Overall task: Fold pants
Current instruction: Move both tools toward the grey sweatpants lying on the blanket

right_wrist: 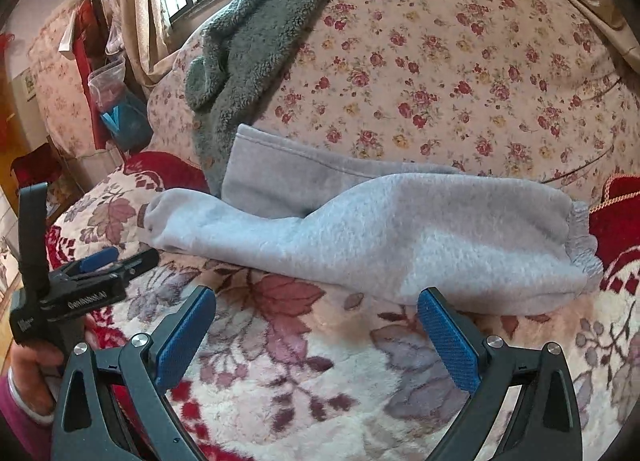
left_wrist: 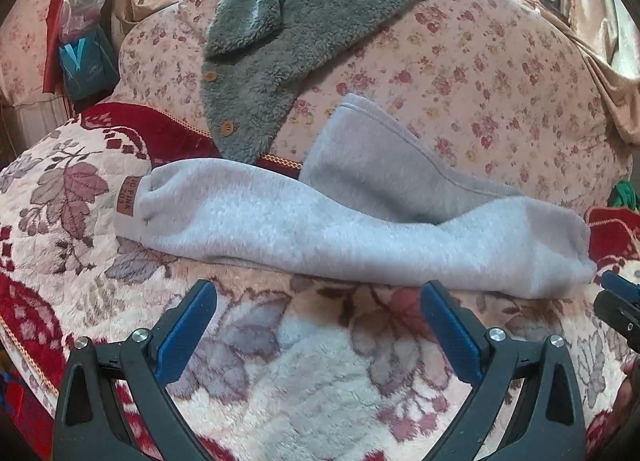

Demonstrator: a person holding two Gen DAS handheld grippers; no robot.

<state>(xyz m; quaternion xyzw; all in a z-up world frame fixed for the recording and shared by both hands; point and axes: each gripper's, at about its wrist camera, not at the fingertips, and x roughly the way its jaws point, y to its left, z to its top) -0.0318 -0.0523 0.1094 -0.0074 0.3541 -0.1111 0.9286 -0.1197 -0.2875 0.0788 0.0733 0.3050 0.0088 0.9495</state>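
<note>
Light grey fleece pants (left_wrist: 320,221) lie across a floral blanket (left_wrist: 304,373), folded lengthwise, with a brown label at the left end and a second layer sticking up behind. They also show in the right wrist view (right_wrist: 400,237), elastic cuff at the right. My left gripper (left_wrist: 318,301) is open and empty, just in front of the pants' near edge. My right gripper (right_wrist: 316,309) is open and empty, its right fingertip (right_wrist: 430,301) at the pants' near edge. The left gripper (right_wrist: 116,261) also appears at the left of the right wrist view.
A dark grey fleece jacket (left_wrist: 304,21) with wooden buttons drapes over a flowered quilt roll (left_wrist: 480,81) behind the pants. A plastic bag (left_wrist: 86,53) and red cloth sit at far left. A window and curtains are behind.
</note>
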